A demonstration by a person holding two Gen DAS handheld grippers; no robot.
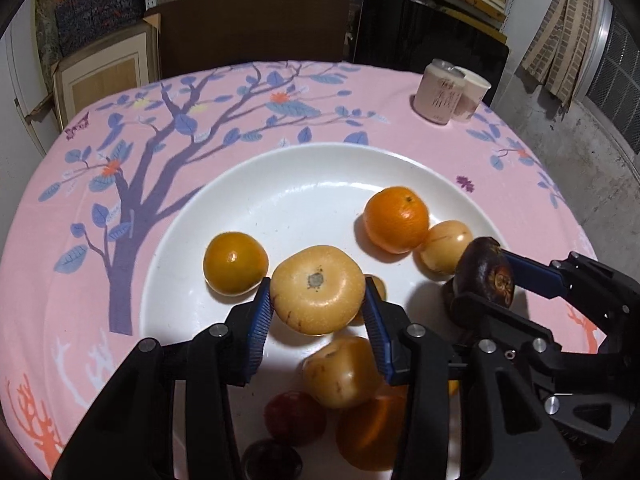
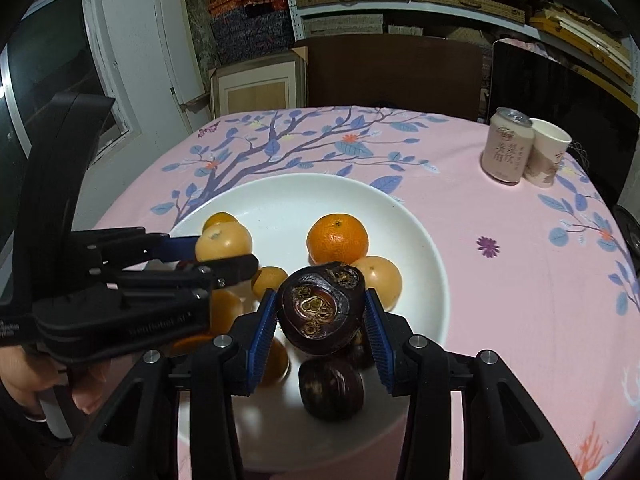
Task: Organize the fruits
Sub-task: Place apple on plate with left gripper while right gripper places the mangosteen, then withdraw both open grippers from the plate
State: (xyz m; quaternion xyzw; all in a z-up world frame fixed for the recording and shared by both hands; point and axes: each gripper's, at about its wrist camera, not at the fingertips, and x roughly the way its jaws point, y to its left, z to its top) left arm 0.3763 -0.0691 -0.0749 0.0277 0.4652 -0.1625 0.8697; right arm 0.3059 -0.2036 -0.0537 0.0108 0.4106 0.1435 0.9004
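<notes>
On pink tablecloth (image 1: 360, 92) printed with a blue-leaved tree: wide white plate (image 1: 304, 168), holding most of the fruit. Near its far rim, bright orange mandarin (image 1: 396, 218), touching a pale yellow fruit (image 1: 442, 250) just beside it. Toward the plate's left, a duller orange citrus (image 1: 235, 263), apart from the rest. Nearer the lens, another yellow fruit (image 1: 340, 372) lying on the plate, a reddish fruit (image 1: 294, 416) and an orange one (image 1: 372, 434) beside it, all in shadow and blurred.

Clamped between the blue pads of the left gripper (image 1: 318, 300): large yellow fruit (image 1: 317, 289), stem scar facing the camera, raised above the plate. Clamped likewise in the right gripper (image 2: 320, 316): dark purple-brown fruit (image 2: 322, 312), calyx end toward the lens, also over the plate's near part. Below it, a second dark fruit (image 2: 331, 388) resting on the plate.

At the table's far right corner: pink drink can (image 2: 506, 148) with a paper cup (image 2: 546, 156) touching it; contents of either not visible.

Hard to make out: a small yellow fruit behind the left gripper's right finger, mostly covered; a dark round fruit at the bottom edge of the left wrist view, cut off by the frame; plate's near rim hidden under both grippers' black bodies. From the right wrist view, part of a hand (image 2: 24, 384) on the left gripper's handle, cropped at the edge.
</notes>
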